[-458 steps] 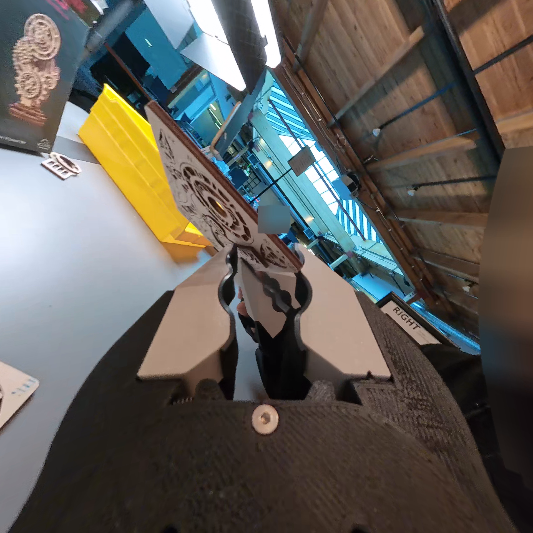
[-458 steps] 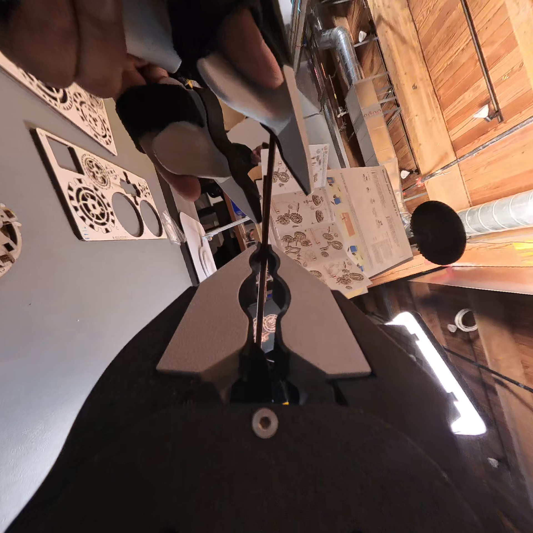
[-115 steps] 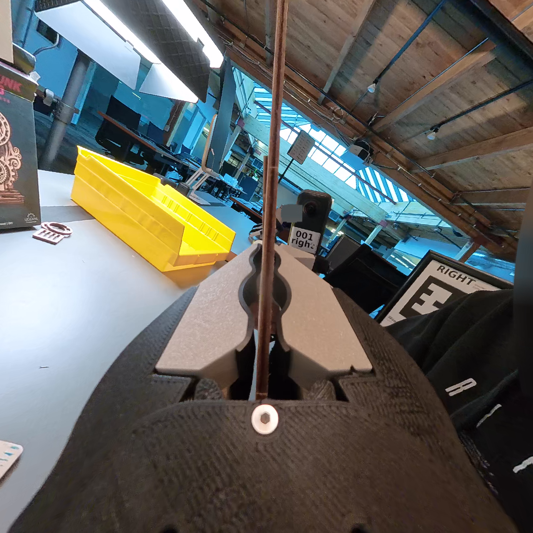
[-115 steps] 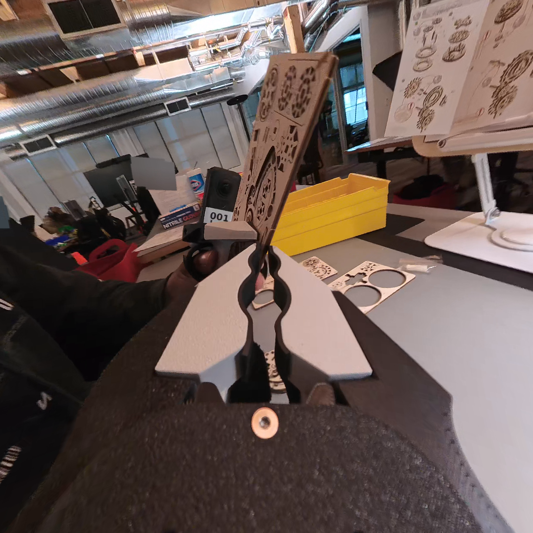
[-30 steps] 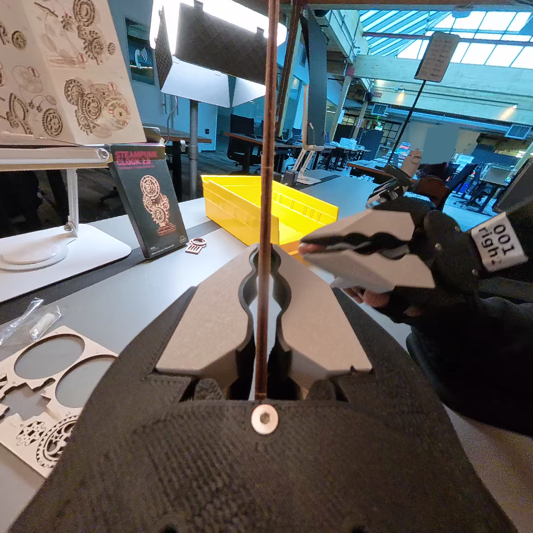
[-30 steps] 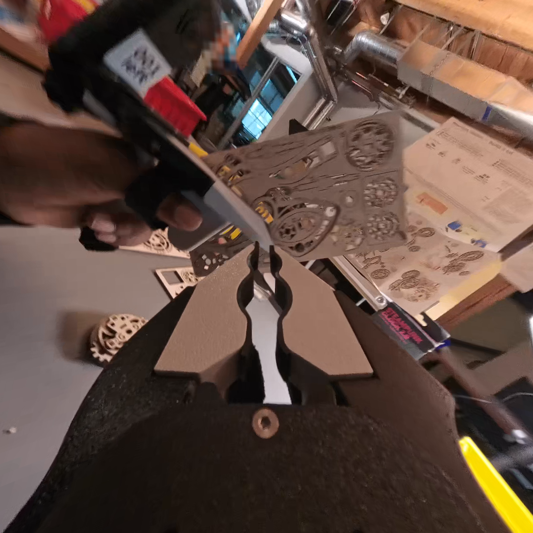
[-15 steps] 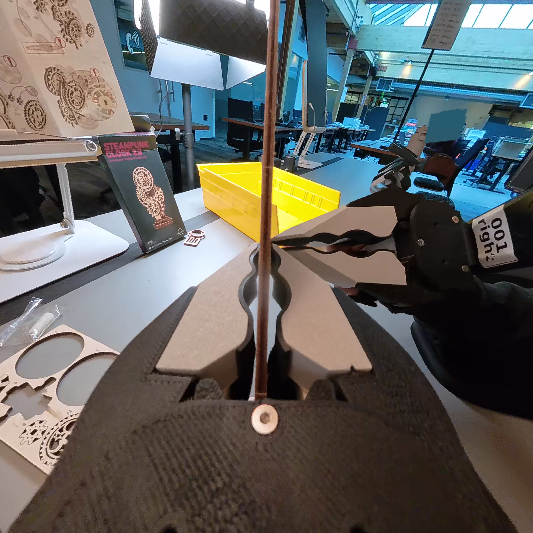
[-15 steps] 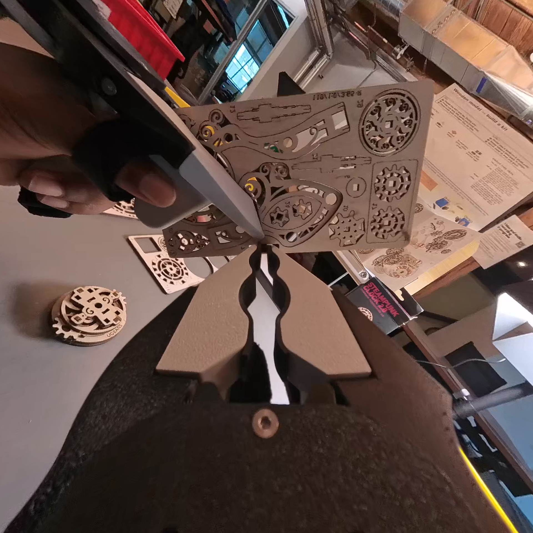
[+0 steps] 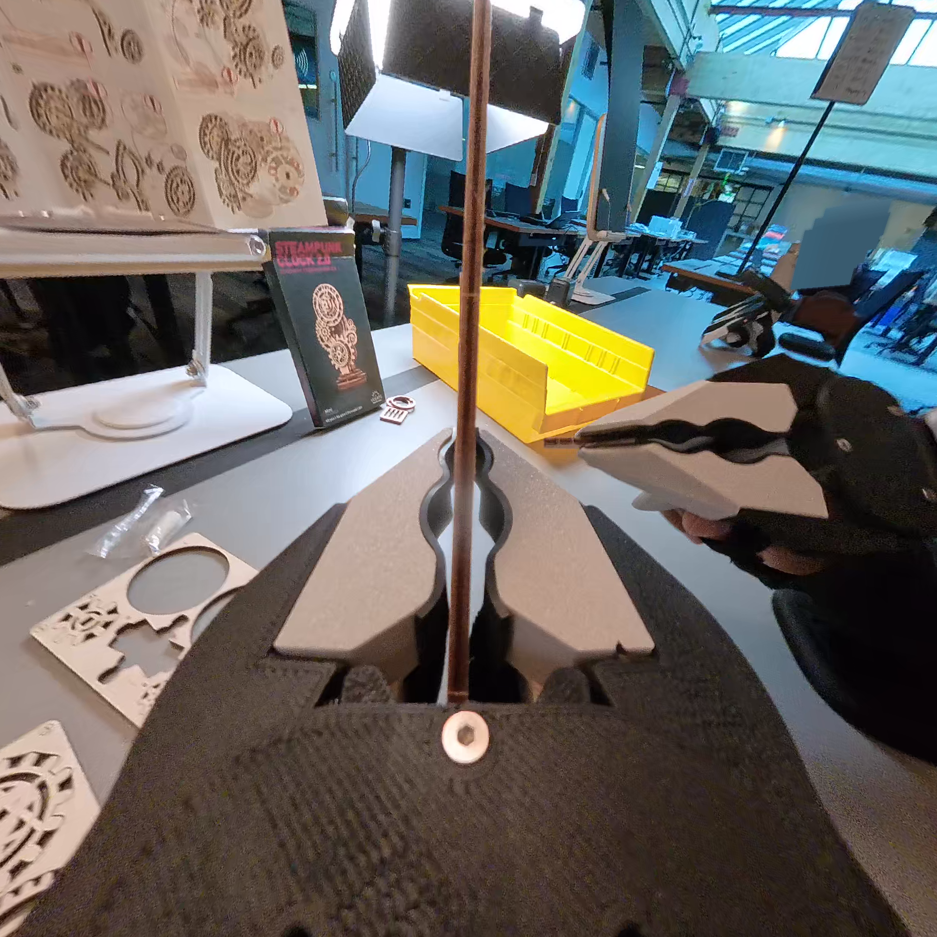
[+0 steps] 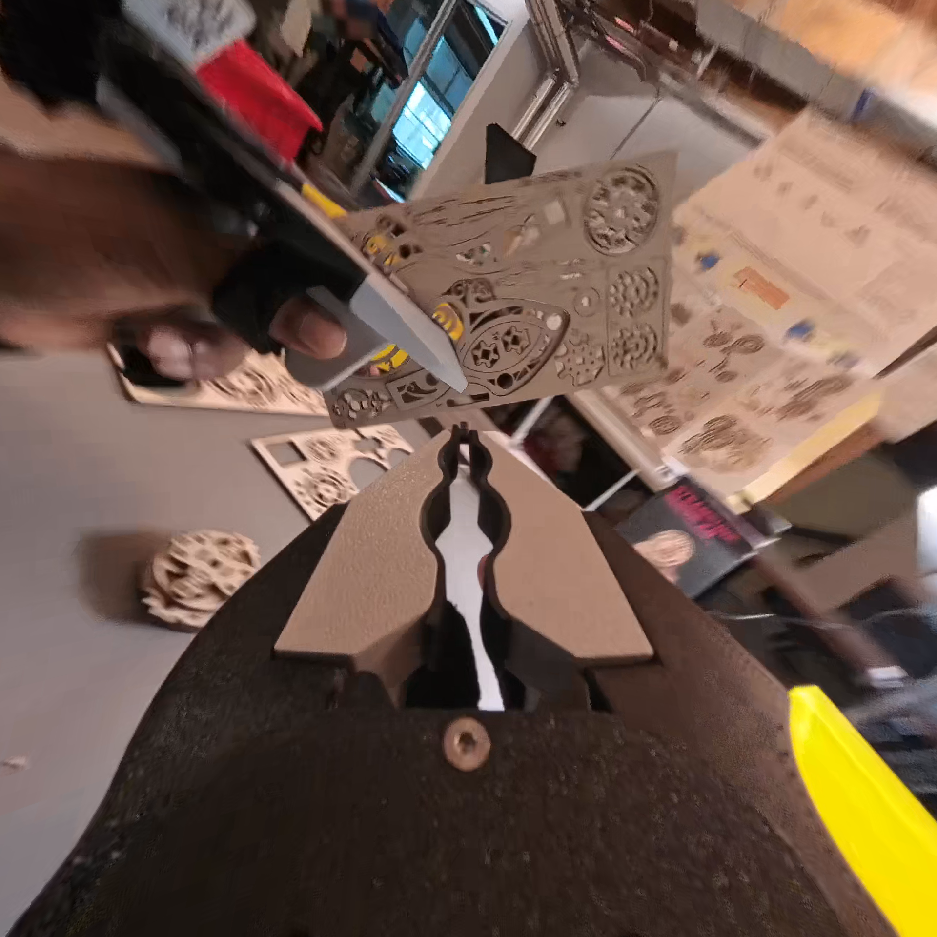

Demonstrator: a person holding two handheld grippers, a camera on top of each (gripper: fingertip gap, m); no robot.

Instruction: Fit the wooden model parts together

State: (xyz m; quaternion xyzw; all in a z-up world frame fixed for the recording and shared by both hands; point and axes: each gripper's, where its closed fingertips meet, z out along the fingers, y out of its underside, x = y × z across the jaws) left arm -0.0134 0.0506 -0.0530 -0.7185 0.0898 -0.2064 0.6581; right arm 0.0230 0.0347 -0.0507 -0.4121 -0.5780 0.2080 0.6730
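My left gripper (image 9: 465, 441) is shut on a thin wooden parts sheet (image 9: 469, 304), which stands upright and edge-on in the left wrist view. In the right wrist view the sheet (image 10: 547, 284) shows its face, full of laser-cut gears and curved parts, with the left gripper (image 10: 451, 377) clamped on its lower left. My right gripper (image 10: 462, 435) sits just below the sheet's lower edge, shut on a small dark wooden piece (image 10: 462, 428). In the left wrist view the right gripper (image 9: 578, 440) is to the right of the sheet, apart from it, with the small piece (image 9: 560, 442) sticking out of its tips.
On the grey table lie a yellow bin (image 9: 532, 355), a dark kit box (image 9: 324, 324), a white stand base (image 9: 127, 431), a plastic bag (image 9: 147, 522), a sheet with round holes (image 9: 152, 608) and a small loose part (image 9: 398, 408). An assembled gear stack (image 10: 197, 573) lies at the left.
My right gripper touched the sheet's face half a second ago; it has drawn back to the right, apart from the sheet, with a small piece in its tips. The left gripper keeps the sheet upright.
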